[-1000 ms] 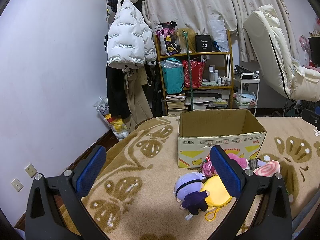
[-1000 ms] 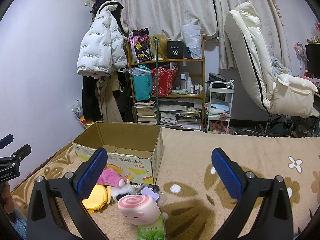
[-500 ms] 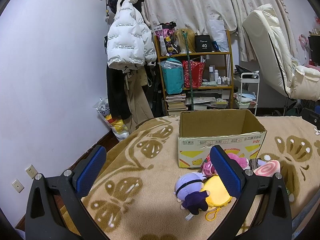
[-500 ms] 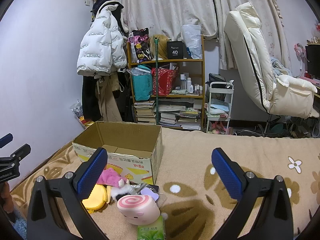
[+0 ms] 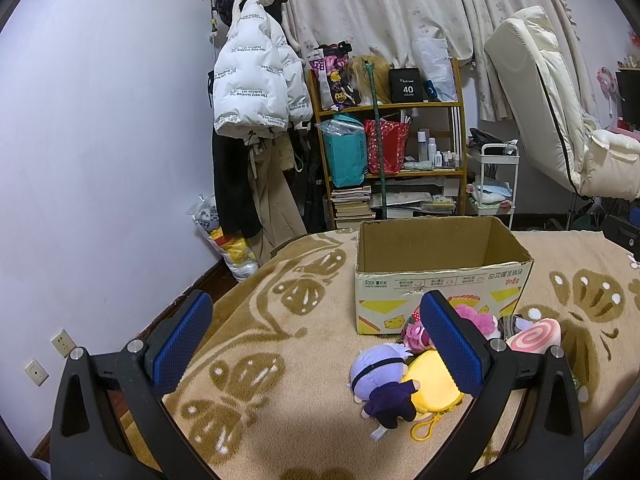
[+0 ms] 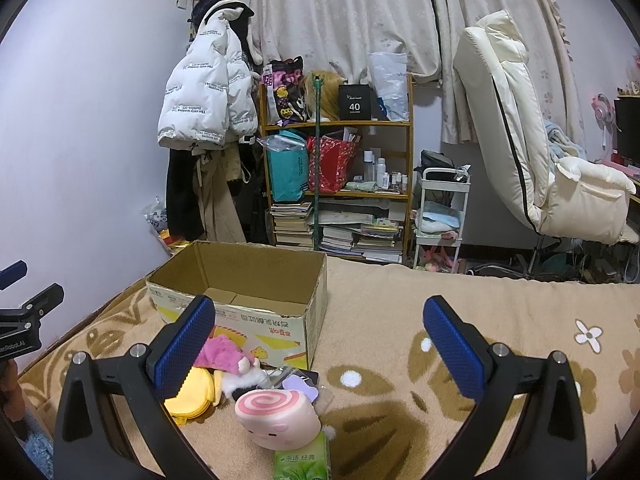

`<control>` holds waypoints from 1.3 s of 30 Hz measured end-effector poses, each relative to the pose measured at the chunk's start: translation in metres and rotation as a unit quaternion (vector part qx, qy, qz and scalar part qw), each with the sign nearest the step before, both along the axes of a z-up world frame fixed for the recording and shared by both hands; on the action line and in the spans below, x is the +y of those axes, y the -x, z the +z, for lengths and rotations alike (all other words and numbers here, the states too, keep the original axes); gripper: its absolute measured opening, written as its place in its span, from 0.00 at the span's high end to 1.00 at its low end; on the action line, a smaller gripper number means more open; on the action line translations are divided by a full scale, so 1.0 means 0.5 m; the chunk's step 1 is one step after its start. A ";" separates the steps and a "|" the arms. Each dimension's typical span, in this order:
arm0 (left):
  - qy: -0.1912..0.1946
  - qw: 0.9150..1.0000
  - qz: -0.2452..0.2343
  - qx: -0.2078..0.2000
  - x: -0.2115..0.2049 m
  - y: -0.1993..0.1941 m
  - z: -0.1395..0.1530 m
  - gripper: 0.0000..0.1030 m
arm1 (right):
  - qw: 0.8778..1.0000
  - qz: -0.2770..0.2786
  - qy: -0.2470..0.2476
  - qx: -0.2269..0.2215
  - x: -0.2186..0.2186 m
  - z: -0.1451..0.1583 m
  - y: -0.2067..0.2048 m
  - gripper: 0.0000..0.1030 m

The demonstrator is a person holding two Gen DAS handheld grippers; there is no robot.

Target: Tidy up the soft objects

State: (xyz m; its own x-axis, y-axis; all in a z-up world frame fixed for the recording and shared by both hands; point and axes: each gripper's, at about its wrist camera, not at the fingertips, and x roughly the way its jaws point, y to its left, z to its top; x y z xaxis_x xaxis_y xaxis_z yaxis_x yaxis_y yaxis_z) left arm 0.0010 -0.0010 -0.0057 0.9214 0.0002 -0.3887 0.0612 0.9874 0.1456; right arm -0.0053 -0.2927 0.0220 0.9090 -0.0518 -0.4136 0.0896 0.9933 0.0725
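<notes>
Here the blanket-covered bed (image 5: pixel 280 344) carries an open cardboard box (image 5: pixel 440 268), upright; its interior floor is only partly visible. Directly in front of the box lies a cluster of soft toys: a pink swirl plush (image 6: pixel 276 416), a yellow plush (image 5: pixel 434 384), a purple-haired doll (image 5: pixel 380 380) and a pink plush (image 6: pixel 220 354), touching or overlapping one another. The left hand-held gripper (image 5: pixel 316 344) hovers near the box, fingers spread wide, holding nothing; its right finger hides part of the yellow plush. The right hand-held gripper (image 6: pixel 320 346) is likewise spread and unloaded. Right of the box, the blanket lies bare. A green tissue pack (image 6: pixel 302 458) is cut off at the lower frame edge.
</notes>
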 end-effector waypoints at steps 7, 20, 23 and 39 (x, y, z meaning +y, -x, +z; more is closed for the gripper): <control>0.000 1.000 0.001 0.000 0.000 -0.001 0.001 0.01 | 1.000 0.000 0.001 0.000 0.007 0.001 0.005 0.00; -0.001 1.000 0.001 0.001 -0.001 -0.001 0.000 0.01 | 1.000 0.000 0.002 0.001 0.005 0.004 0.002 0.00; -0.001 1.000 0.000 0.001 -0.001 -0.001 0.001 0.01 | 1.000 0.000 0.003 0.001 0.007 0.003 0.002 0.00; -0.003 1.000 0.001 0.002 -0.002 -0.002 -0.006 0.01 | 1.000 -0.001 0.005 0.001 0.006 0.003 0.003 0.00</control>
